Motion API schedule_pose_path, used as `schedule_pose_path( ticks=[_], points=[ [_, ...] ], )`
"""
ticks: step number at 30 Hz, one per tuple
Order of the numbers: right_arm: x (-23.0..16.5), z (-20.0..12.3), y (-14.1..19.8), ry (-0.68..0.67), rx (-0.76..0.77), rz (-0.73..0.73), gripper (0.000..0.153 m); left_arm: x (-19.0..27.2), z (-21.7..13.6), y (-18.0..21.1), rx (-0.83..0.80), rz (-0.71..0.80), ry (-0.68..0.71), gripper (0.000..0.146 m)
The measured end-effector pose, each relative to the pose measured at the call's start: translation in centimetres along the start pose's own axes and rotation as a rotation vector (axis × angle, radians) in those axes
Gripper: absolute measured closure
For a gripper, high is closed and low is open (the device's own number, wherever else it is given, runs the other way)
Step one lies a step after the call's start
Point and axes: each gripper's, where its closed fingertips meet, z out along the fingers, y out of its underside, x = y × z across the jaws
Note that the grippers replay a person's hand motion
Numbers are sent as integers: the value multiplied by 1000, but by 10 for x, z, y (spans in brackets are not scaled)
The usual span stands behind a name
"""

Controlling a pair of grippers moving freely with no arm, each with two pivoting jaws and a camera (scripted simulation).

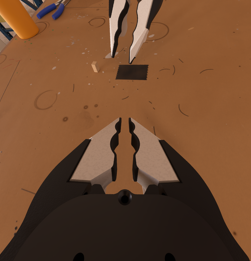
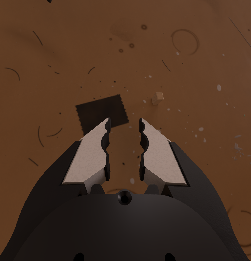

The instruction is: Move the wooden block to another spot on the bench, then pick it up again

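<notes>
Small pale wooden rectangular block (image 1: 95, 66) standing on end on the scuffed, paint-flecked brown desk (image 1: 192, 141), just beside a flat black rectangular patch with ragged edges (image 1: 132, 72) and touched by neither tool. Right hand-held gripper (image 2: 124, 118), beige fingers with black pads, spread and empty, poised above the patch; the block (image 2: 157, 98) lies ahead and to its right. Left hand-held gripper (image 1: 124, 118), narrowly parted with nothing between its fingers, well apart from the block.

Likely hazards: the block is narrow and upright, so a descending fingertip (image 2: 140, 120) that meets its top or one face first would probably topple or skid it across the smooth surface. An approach not re-centred from the patch could close on air. Orange cylinder (image 1: 16, 18) and blue-handled pliers (image 1: 51, 11) sit far off, posing little obstruction.
</notes>
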Motion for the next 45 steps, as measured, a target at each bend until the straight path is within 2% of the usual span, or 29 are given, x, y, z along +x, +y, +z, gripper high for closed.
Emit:
schedule_pose_path(
  ticks=[6,9,15,21,25,27,31,39,45],
  points=[
    [0,6,2,1,-46,-28,125,-1,0,0,2,-3,-3,137],
    [1,0,2,0,-41,-19,126,0,0,0,2,-3,-2,137],
    [13,-7,-18,-42,34,10,110,0,0,1,0,-3,4,137],
    [47,14,-20,-41,-30,-8,111,0,-1,0,7,-8,1,137],
    [52,28,-18,-107,-85,-44,110,-1,-1,1,9,-15,0,137],
    [51,32,-19,-147,-107,-54,112,-2,-1,1,7,-17,0,137],
    [48,34,-19,-176,-135,-81,143,-1,-1,1,7,-14,0,137],
    [36,17,-28,-152,-77,-73,143,-1,0,0,9,0,-11,138],
    [-2,1,-34,-206,-75,-118,143,0,1,-1,3,10,-15,138]
  ],
)
